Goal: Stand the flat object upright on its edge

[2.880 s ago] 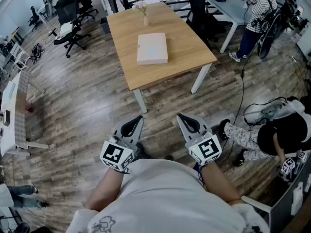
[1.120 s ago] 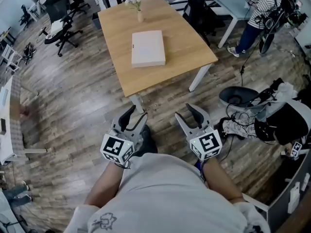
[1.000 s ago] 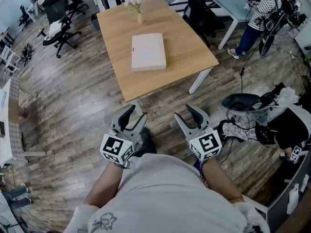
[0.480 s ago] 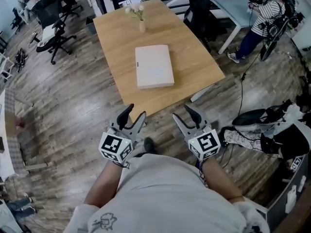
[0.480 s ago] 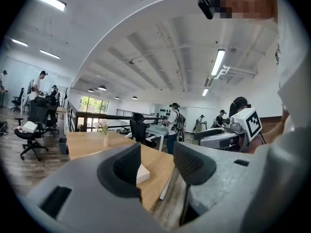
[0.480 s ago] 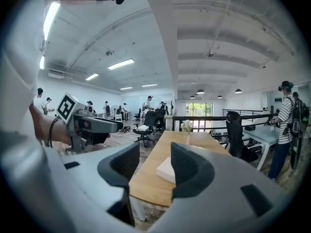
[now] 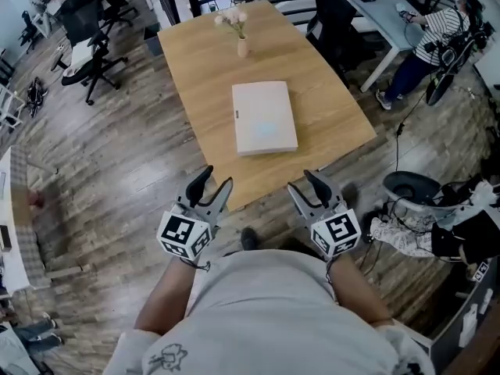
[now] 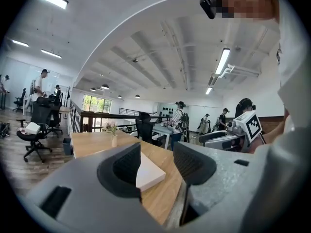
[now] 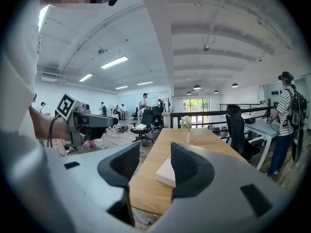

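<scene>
**A:** Where's the thing we're meant to stand up?

**B:** The flat white box (image 7: 265, 118) lies flat on its broad face, around the middle of the wooden worktop (image 7: 205, 80). A small vase of flowers (image 7: 243, 45) stands well apart from it at the far end.

**A:** And the grippers?

**B:** Both are short of the box. The left gripper (image 7: 216, 179) and the right gripper (image 7: 305, 183) hover side by side at the worktop's near edge. Both pairs of jaws are released and stand apart with nothing between them (each gripper's own view shows the box only at a distance, through the gap).

**A:** So the step in hand is the reach. How would you do it well?

**B:** I'd come in low and nearly level, one gripper to each long side, rather than dropping from above. A box lying flat offers only its thin side walls. I'd pinch one long edge across its thickness and raise it. The other gripper I'd set against the opposite edge as a stop, because smooth wood will probably let the box slide instead of pivot.

**A:** What are the risks?

**B:** It may tip past upright. The edge looks wide enough to stand on, but I'd steady the box before letting go.
</scene>
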Tool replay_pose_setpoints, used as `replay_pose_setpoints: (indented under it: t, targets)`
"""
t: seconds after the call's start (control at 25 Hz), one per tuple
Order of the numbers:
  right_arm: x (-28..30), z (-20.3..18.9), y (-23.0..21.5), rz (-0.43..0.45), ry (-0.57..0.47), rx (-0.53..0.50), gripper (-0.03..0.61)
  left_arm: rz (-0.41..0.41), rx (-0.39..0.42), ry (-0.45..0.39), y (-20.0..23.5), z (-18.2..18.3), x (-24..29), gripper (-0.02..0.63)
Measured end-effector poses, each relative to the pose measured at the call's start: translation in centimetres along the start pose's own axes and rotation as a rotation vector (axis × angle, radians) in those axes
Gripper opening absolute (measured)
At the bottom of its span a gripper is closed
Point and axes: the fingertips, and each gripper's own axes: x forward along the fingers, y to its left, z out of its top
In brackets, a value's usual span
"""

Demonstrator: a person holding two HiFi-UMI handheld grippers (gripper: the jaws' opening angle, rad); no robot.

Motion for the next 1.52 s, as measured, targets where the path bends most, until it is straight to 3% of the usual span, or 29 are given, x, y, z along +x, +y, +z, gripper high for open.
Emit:
replay_pose_setpoints:
  t: [0.4,1.0,1.52]
  targets:
    - [3.9,0.5,-2.0,0.036,0.006,0.023,0.209,0.025,-0.005,0.026,2.1,0.2,2.1,0.206]
    - [10.2,-1.6,-10.0,0.110,0.089,0.068,0.215,0.075,-0.065,0.102,4.4,-1.4,10.5,0.210]
    - [16.9,-6.5,-17.8,0.132,0.205,0.158,0.215,0.111,-0.166,0.261,8.9,-7.1,18.2,0.221]
